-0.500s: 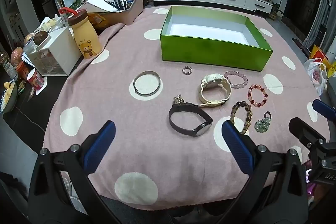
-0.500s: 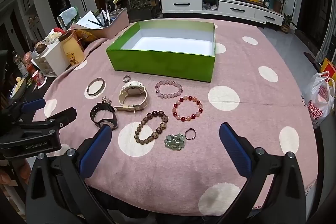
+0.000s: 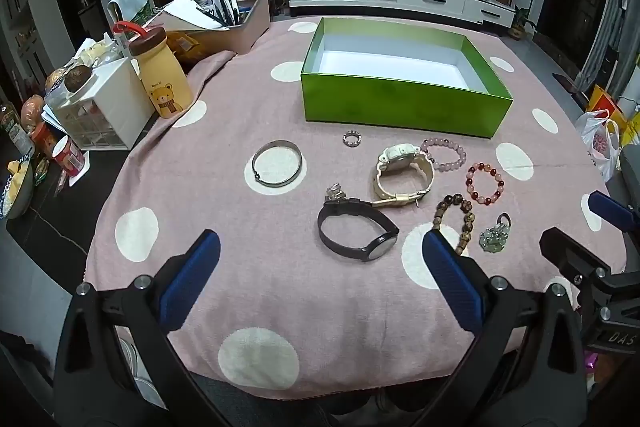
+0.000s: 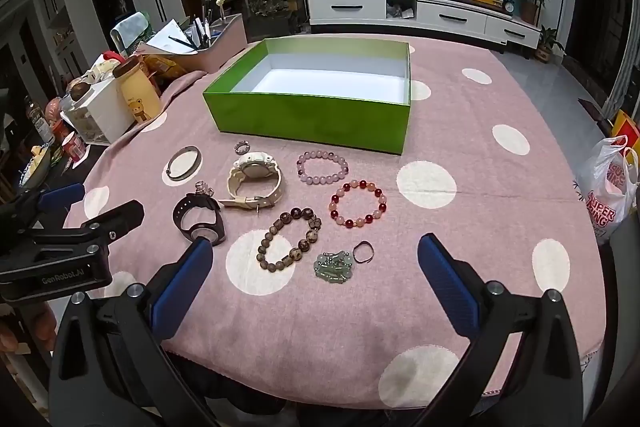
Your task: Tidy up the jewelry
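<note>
Jewelry laid out on a round table (image 3: 360,307) under a pink cloth with cream dots, before an open box.

The empty green cardboard box (image 3: 400,103) stands at the far side. Clutter crowds the left edge: a white drawer organiser (image 3: 100,115), then a yellow bear-print bottle (image 3: 162,79). Near the box lie a cream wristwatch (image 4: 252,179), black wristwatch (image 3: 356,231), thin metal bangle (image 3: 277,163), three bead bracelets and a green jade pendant (image 4: 334,267). Left tool (image 3: 320,267) and right tool (image 4: 316,267) hover above the near edge, both spread wide, holding nothing.
</note>
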{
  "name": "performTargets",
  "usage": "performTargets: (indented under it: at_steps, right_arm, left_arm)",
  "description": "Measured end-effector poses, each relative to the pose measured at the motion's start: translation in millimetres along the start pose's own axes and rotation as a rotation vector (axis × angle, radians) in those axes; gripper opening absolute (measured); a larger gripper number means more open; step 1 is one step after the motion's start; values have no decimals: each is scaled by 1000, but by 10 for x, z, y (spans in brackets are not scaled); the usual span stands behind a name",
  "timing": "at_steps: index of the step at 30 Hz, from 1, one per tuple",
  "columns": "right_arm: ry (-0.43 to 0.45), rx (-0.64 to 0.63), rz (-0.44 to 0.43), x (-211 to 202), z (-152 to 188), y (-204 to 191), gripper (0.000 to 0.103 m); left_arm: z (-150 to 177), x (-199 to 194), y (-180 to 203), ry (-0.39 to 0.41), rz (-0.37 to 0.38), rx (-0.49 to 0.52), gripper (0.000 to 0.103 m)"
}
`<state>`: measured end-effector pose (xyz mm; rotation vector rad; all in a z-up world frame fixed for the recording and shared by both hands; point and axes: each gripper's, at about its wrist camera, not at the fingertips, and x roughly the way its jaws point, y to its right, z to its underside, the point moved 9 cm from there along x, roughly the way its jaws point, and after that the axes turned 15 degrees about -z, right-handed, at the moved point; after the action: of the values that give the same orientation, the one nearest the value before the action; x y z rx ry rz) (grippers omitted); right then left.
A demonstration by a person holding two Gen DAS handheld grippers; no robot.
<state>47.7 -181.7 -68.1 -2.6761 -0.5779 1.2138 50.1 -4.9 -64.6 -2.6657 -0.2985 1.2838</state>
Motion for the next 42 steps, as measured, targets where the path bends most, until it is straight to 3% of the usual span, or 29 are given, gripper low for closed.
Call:
performTargets:
  at_steps: [42]
  right_arm:
    - [5,-4,-9,-3,3,-38,102]
  left_arm:
    - [-32,-76,-67,22,-13,9,101]
